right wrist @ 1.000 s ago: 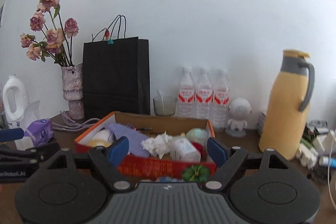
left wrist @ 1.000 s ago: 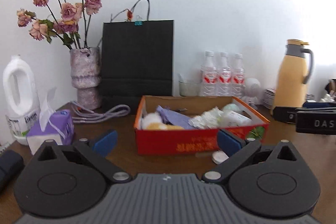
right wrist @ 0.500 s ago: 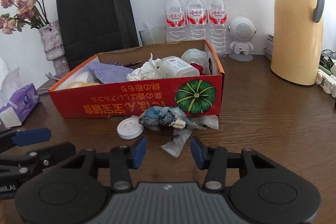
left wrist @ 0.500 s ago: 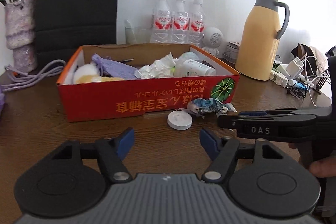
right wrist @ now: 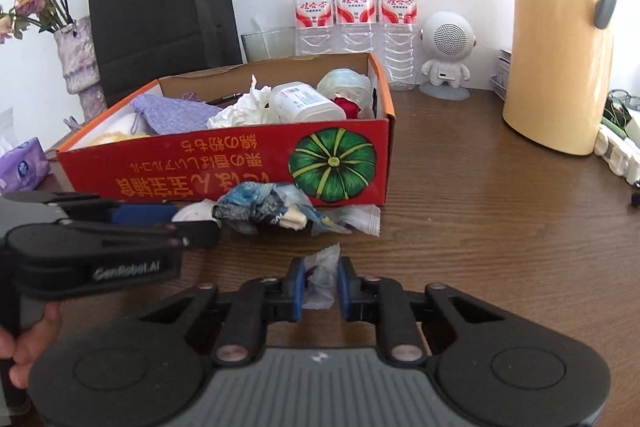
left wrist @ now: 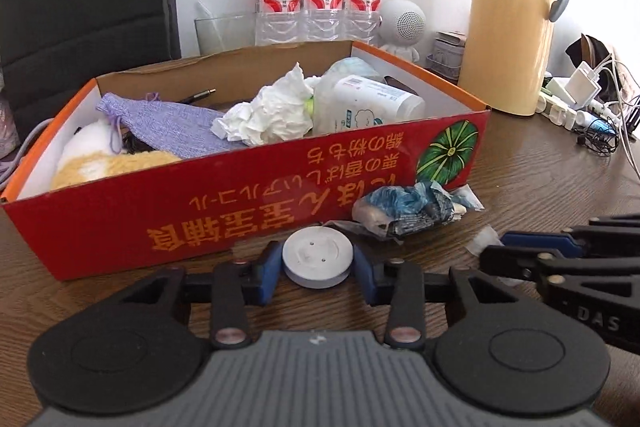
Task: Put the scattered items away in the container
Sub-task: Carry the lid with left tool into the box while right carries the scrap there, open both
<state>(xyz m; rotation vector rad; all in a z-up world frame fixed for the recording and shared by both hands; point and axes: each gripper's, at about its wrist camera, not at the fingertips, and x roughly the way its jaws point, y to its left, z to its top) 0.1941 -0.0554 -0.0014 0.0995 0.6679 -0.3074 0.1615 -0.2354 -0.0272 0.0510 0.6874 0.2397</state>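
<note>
Left wrist view: my left gripper (left wrist: 318, 263) sits low over the brown worktop (left wrist: 540, 179), its blue-padded jaws closed against both sides of a round white lid (left wrist: 318, 261) that lies just in front of the box (left wrist: 248, 203). The box is red cardboard with a green pumpkin picture and upside-down writing on its near wall. Inside it I see a purple knitted pouch (left wrist: 172, 125), crumpled white tissue (left wrist: 268, 115), a white plastic bottle (left wrist: 372, 105) lying on its side, and something yellow and white and fluffy at the left end.

Against the box's near wall, right of the lid, lies a crumpled blue and grey wrapper (left wrist: 408, 207).

From the right wrist view, my right gripper (right wrist: 319, 283) has its jaws pressed in on a small clear wrapper (right wrist: 320, 277); it looks pinched, though I cannot be sure the pads grip it firmly. That wrapper is on the worktop, apart from the box and nearer to me than the blue wrapper.

Behind the box stand three water bottles (right wrist: 354, 15), a black paper bag (right wrist: 160, 7), a small white robot-shaped speaker (right wrist: 446, 55) and a tall yellow flask (right wrist: 560, 35).
</note>
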